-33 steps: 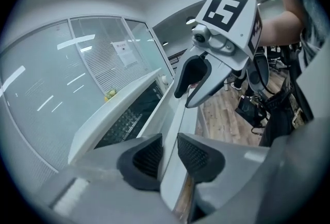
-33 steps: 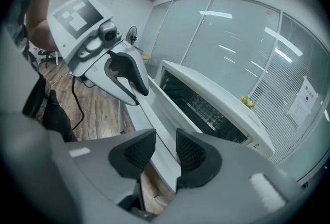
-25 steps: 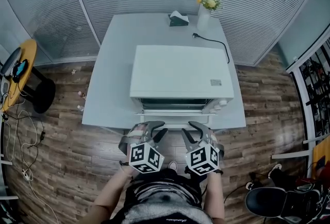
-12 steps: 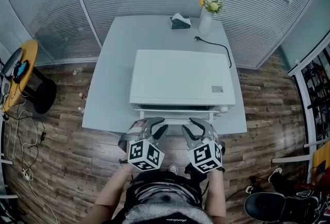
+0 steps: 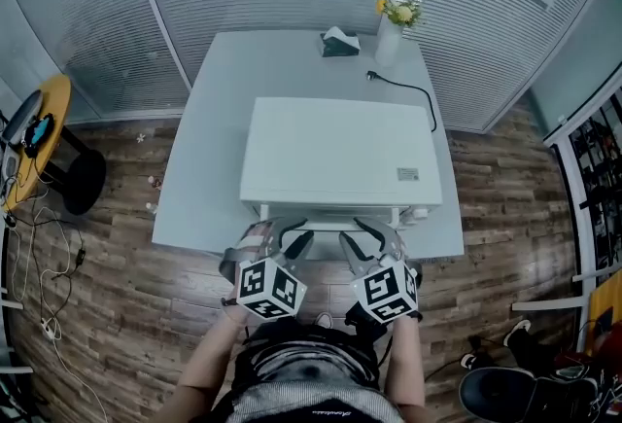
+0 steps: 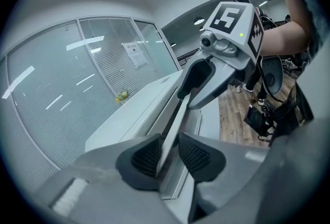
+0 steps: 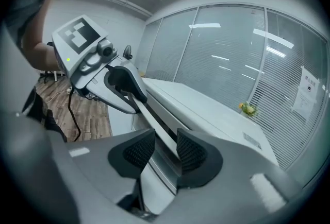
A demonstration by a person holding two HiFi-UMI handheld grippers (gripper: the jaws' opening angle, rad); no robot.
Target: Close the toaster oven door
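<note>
On the table point(image 5: 204, 129), the oven point(image 5: 340, 149) sits with its front facing the person. Behind it stand a vase point(image 5: 387, 34) and a tissue box point(image 5: 339, 42). A cord point(image 5: 413, 86) runs along the tabletop to the oven's right rear.

The door point(image 7: 154, 164) is raised almost flat against the oven front. In both gripper views a narrow dark gap shows along its top edge. The handle point(image 6: 174, 115) runs across the top of the door.

Left gripper point(image 5: 289, 234): placed at the left part of the handle, pointing forward and down. The handle passes between its pads point(image 6: 147, 156). The jaws have just been opening. One pad lies against the handle and a thin gap shows at the other, so the grip is released.

Right gripper point(image 5: 362, 234): placed at the right part of the handle, just beside the left gripper and level with it. In the right gripper view the handle fills the space between the pads point(image 7: 190, 151), so the jaws are clamped on it.
</note>
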